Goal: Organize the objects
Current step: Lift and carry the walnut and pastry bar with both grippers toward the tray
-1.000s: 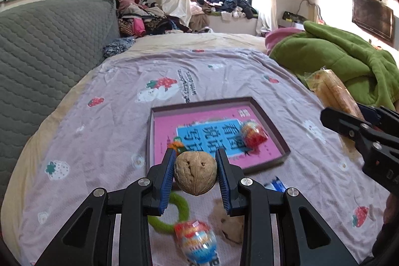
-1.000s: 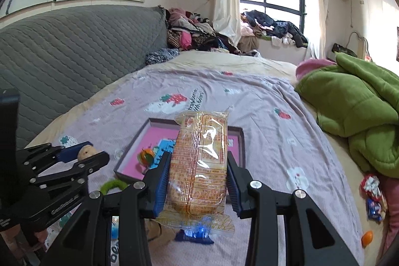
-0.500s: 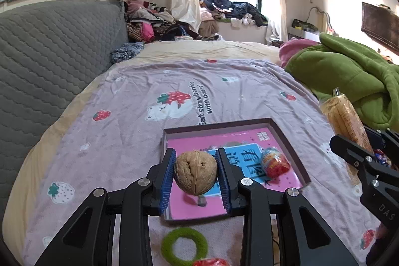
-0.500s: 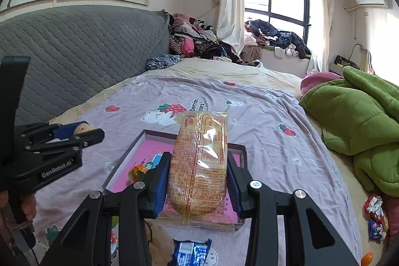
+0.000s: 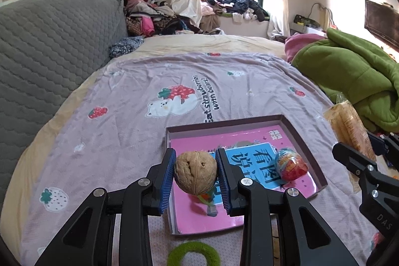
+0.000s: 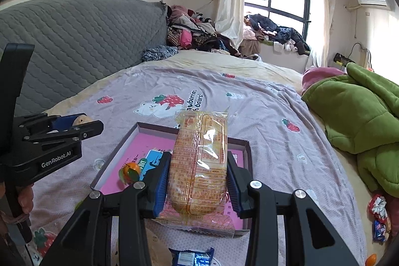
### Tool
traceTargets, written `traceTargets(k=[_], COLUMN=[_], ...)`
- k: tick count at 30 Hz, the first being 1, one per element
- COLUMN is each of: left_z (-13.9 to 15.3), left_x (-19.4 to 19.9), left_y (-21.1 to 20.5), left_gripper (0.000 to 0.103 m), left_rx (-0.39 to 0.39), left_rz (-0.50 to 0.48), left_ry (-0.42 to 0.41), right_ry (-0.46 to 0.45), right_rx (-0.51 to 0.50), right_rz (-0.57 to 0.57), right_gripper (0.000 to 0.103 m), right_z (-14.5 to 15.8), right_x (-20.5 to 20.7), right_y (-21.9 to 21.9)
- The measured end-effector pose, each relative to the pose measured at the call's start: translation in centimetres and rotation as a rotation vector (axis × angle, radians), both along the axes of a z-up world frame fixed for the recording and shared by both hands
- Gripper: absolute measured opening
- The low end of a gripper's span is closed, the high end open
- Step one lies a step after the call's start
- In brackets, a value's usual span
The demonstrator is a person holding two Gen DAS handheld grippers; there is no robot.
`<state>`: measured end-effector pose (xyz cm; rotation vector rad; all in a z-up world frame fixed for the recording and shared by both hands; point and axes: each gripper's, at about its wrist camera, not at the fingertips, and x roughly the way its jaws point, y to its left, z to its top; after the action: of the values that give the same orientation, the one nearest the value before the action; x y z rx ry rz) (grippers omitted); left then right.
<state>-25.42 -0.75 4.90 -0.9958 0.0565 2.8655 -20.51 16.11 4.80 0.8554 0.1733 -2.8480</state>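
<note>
My left gripper (image 5: 195,175) is shut on a brown walnut (image 5: 195,172) and holds it above the near left part of a shallow dark-rimmed tray (image 5: 296,131) with a pink book cover inside. A red wrapped candy egg (image 5: 290,163) lies in the tray. My right gripper (image 6: 198,185) is shut on a clear-wrapped yellow bread packet (image 6: 200,163) above the tray's near edge (image 6: 245,148). A small orange wrapped sweet (image 6: 130,172) lies in the tray at left. The right gripper with the packet (image 5: 349,131) shows at right in the left wrist view.
The tray sits on a lilac strawberry-print bedspread (image 5: 139,101). A green felt ring (image 5: 193,253) and a blue snack wrapper (image 6: 190,257) lie in front of the tray. A green quilt (image 6: 354,121) is heaped at right, a grey headboard (image 5: 49,49) at left.
Both grippers have drawn back and risen a little with their loads. The tray now sits lower and closer in both views, and the green ring has slid to the bottom edge.
</note>
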Motion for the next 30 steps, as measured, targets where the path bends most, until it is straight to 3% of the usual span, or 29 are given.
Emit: traceTargets(k=[14, 30], left_z=[-3.7, -9.9], left_x=[-3.6, -6.2], left_y=[-1.8, -1.6], left_gripper=[0.033, 0.033], left_rx=[0.029, -0.019], left_rz=[0.019, 0.029], left_ry=[-0.095, -0.237], right_ry=[-0.061, -0.218], right_rx=[0.044, 0.067], right_rz=[-0.014, -0.032], right_gripper=[0.041, 0.041], right_z=[-1.9, -7.9], right_x=[-4.2, -7.4], right_y=[-3.3, -3.0])
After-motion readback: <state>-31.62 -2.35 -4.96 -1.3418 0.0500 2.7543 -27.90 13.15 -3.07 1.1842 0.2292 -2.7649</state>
